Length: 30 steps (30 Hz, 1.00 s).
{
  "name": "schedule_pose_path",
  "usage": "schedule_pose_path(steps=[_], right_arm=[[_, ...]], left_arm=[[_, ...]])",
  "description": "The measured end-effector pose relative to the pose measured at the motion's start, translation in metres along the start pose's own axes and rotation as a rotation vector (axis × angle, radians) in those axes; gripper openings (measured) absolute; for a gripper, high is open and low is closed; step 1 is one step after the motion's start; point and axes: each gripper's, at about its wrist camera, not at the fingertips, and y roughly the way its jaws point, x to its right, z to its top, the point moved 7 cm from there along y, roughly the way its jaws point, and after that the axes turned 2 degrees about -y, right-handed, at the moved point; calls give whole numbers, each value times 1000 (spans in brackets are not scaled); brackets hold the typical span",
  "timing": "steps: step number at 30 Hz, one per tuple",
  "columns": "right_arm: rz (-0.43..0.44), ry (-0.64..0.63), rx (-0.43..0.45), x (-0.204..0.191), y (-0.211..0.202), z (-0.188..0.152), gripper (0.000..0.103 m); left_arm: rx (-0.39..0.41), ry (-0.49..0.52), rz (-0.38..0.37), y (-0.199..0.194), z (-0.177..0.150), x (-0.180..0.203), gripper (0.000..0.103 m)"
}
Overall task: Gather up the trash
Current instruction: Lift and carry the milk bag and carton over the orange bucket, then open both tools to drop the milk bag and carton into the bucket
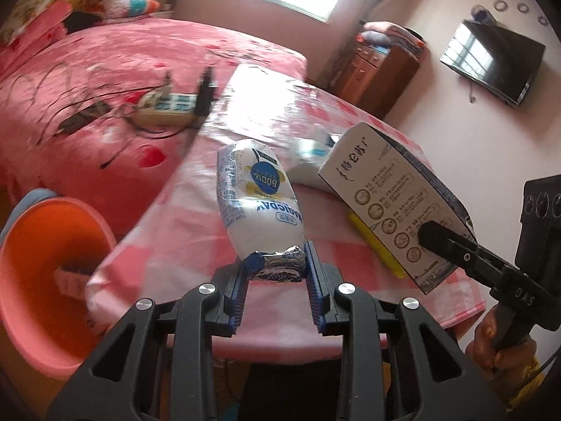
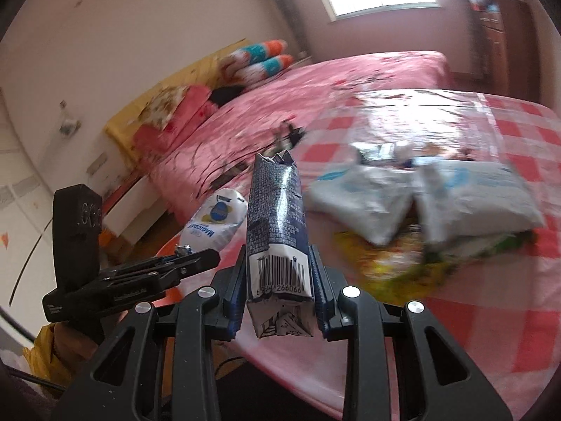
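above the table [image 1: 196,210], both hand-held grippers tilted downward (left [image 1: 278,263] clamping bottle [image 1: 257,203], right [image 2: 278,280] carton [image 2: 275,224])

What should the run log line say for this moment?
left tongs: shut on white bottle | right tongs: shut on milk carton | orange bin: beside table

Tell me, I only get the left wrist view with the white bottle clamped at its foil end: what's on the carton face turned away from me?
Observer: The carton shows a dark blue printed face with a barcode near its lower end.
Operator: Is the right hand-held gripper really clamped on it?
Observer: Yes, the right hand-held gripper has both pads pressed on the carton's sides.
Operator: What trash is left on the table?
Observer: Crumpled white plastic bags lie on the checked table, over yellow and green packaging.
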Motion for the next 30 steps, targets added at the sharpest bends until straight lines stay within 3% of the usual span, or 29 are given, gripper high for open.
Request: schedule_pose_path(steps=[14,24,26,28,30], right_arm=[[193,-217,-178,-126,111,7,34],[263,-263,-270,-173,171,-4,36],[263,-255,-274,-174,178,-6,39],[258,-223,-275,-170,180,-7,53],[242,-190,-260,-162,178,-4,65]], left_arm=[[29,-254,223,-37,-30,-153,32],[4,-338,315,-29,-49,-214,32],[-1,-352,339,-28,-54,-224,43],[12,-367,378,-32,-59,-234,65],[30,-364,407,-36,-61,-241,68]])
